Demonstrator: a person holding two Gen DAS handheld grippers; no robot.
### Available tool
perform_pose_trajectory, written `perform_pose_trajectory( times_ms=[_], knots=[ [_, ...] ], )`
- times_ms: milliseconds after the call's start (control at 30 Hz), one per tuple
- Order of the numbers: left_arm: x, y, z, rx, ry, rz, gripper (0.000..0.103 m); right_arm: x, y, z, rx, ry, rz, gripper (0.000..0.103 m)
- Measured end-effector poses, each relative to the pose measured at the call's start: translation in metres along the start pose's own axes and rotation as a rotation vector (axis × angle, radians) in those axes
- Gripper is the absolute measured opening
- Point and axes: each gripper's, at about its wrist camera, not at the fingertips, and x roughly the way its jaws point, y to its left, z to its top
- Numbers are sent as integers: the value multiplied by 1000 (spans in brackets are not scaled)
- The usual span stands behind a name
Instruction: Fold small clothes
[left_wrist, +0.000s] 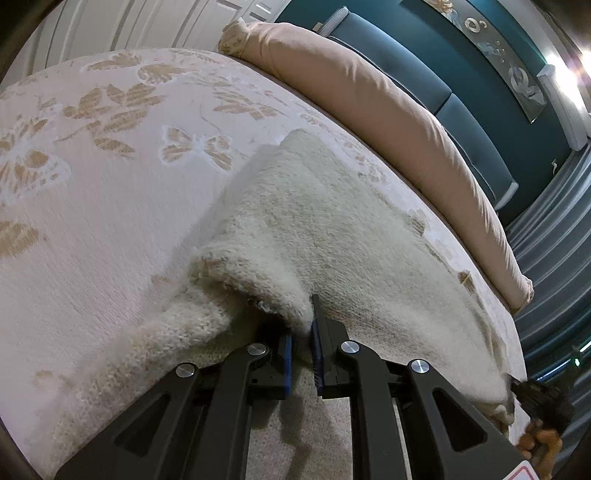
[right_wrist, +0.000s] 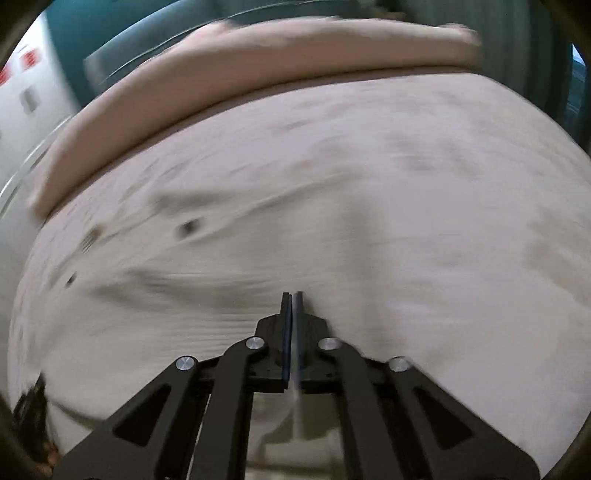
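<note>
A cream knitted garment (left_wrist: 332, 229) lies on the bed, its near edge lifted and folded over. My left gripper (left_wrist: 302, 325) is shut on that near edge, with the knit bunched between the blue pads. In the right wrist view the picture is blurred; the cream garment (right_wrist: 258, 266) fills most of it. My right gripper (right_wrist: 292, 299) has its jaws pressed together on a thin edge of the garment. The right gripper also shows at the lower right of the left wrist view (left_wrist: 535, 398), at the garment's other corner.
The garment rests on a pale bedspread (left_wrist: 110, 166) with tan leaf and butterfly patterns. A long pink bolster pillow (left_wrist: 388, 110) lies along the far side, with a teal headboard (left_wrist: 461, 110) behind it. The pillow also shows in the right wrist view (right_wrist: 258, 59).
</note>
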Motion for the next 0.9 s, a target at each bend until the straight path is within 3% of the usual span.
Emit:
perform_pose_trajectory(
  times_ms=[67, 133, 200, 233, 333, 367, 400, 433, 533, 600, 700, 733, 833, 900],
  knots=[
    [0, -1, 0, 5, 0, 6, 12, -16, -7, -2, 39, -25, 66, 5],
    [0, -1, 0, 7, 1, 10, 12, -24, 3, -8, 21, -22, 137, 13],
    [-1, -2, 1, 8, 2, 13, 12, -23, 22, -18, -26, -3, 182, 46],
    [-1, -3, 1, 8, 3, 15, 12, -22, 27, -23, -34, 1, 194, 49],
    [0, -3, 2, 2, 10, 13, 12, 11, 39, -30, 9, 91, 212, 50],
    [-1, -3, 5, -12, 24, 12, 12, 14, 42, -32, 7, 82, 204, 39],
    [-2, -3, 8, -29, 38, 13, 12, 11, 44, -33, -11, 73, 208, 12],
    [-5, -5, 14, -36, 50, 26, 12, 8, 48, -26, -19, 80, 241, 9],
    [-18, -15, 28, 7, 36, 67, 10, -27, 46, -9, -17, -32, 298, 8],
    [-17, -20, 33, 44, 57, 97, 10, -41, 42, -3, -36, -104, 289, 8],
    [7, -22, 26, 118, 135, 186, 11, 19, 40, -19, -88, 78, 138, 8],
    [9, -21, 25, 128, 134, 192, 11, 28, 38, -25, -88, 88, 137, 8],
    [-1, -19, 26, 93, 127, 170, 14, 2, 40, -20, -39, 46, 160, 10],
    [-18, -13, 29, 45, 132, 134, 23, -25, 39, -21, -39, 20, 186, 12]
  ],
)
